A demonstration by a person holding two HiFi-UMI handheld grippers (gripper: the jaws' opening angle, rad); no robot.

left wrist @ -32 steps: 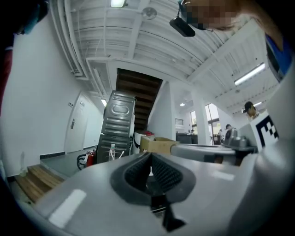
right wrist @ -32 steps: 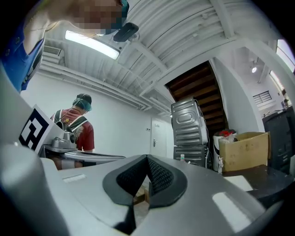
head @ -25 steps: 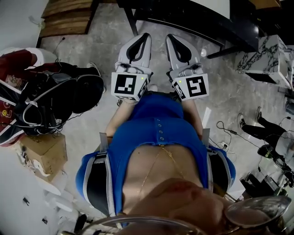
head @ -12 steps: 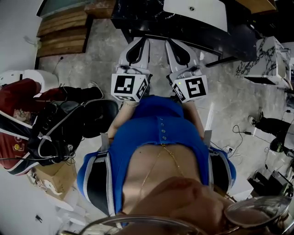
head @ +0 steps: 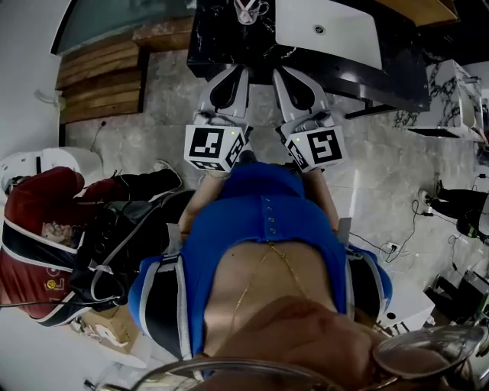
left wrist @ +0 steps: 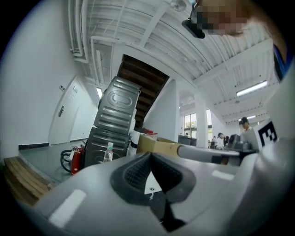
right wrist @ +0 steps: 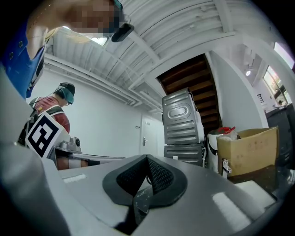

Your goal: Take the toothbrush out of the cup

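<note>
Bags and cloth fill the far left of the grey floor (head: pixel 160 114): a red striped garment (head: pixel 38 221) and, just beside it, a black backpack (head: pixel 126 237), with wooden boards (head: pixel 99 76) beyond them. Next comes the left gripper (head: pixel 231 76), held close in front of the person's blue top (head: pixel 260 221), its marker cube toward the body. In the left gripper view (left wrist: pixel 150 156) its jaws are pressed together with nothing between them. Beyond the two grippers, on the dark worktop (head: pixel 210 42), stands the cup (head: pixel 250 15), well apart from both. The toothbrush (head: pixel 244 6) stands inside it, thin handles showing over the rim, too small to tell more. The right gripper (head: pixel 293 76) is just beside the left one and points the same way. In the right gripper view (right wrist: pixel 147 160) its jaws are closed and empty as well. A white sink (head: pixel 328 30) is set in the worktop to the right of the cup, and cables (head: pixel 382 246) trail over the floor at far right.
</note>
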